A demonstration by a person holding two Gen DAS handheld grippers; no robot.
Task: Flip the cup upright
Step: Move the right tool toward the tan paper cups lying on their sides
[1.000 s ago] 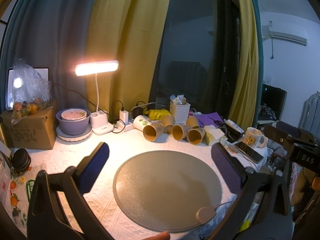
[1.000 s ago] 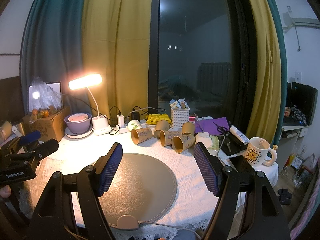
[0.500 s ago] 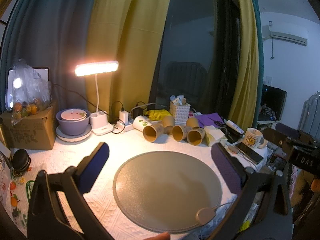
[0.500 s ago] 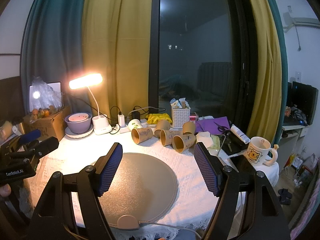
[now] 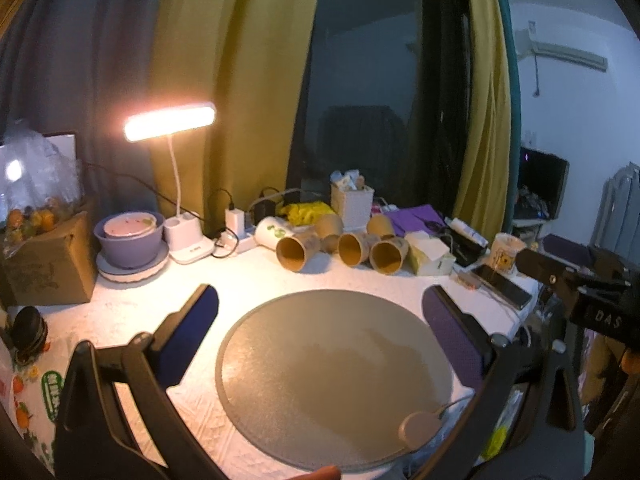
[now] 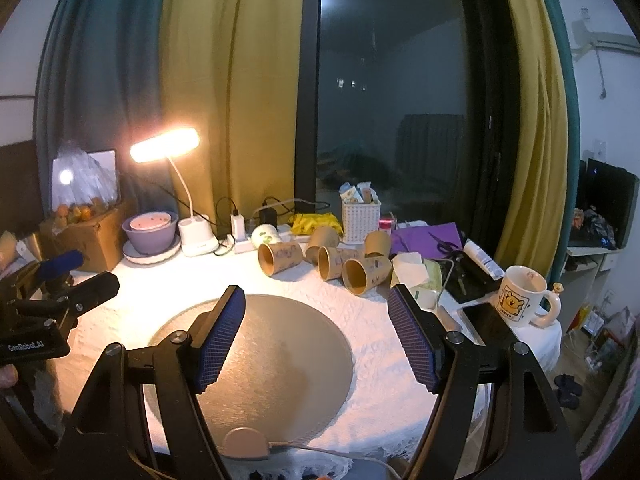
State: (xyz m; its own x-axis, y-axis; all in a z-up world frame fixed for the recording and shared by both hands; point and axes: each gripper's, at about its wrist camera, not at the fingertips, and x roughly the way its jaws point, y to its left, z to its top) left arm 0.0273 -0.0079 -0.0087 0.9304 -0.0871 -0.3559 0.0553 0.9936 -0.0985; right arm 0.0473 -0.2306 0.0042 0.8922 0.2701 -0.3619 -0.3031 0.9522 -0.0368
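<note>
Several brown paper cups lie on their sides at the back of the table, mouths toward me: one on the left [image 5: 296, 249] [image 6: 279, 257], one in the middle [image 5: 354, 249] [image 6: 332, 263] and one on the right [image 5: 388, 255] [image 6: 366, 275]. Two more brown cups [image 6: 322, 239] stand upside down behind them. My left gripper [image 5: 320, 320] is open and empty above the round grey mat [image 5: 332, 364]. My right gripper [image 6: 316, 332] is open and empty above the same mat [image 6: 280, 360]. Both are well short of the cups.
A lit desk lamp [image 5: 170, 124], a purple bowl [image 5: 130, 236], a cardboard box [image 5: 44, 264], a white basket [image 6: 360, 220], a white cup lying down [image 6: 266, 236], a tissue pack [image 6: 412, 276], a phone [image 6: 486, 320] and a cartoon mug [image 6: 520, 296] ring the mat.
Both grippers have edged slightly forward toward the cups. Both stay open and nothing on the table has moved.
</note>
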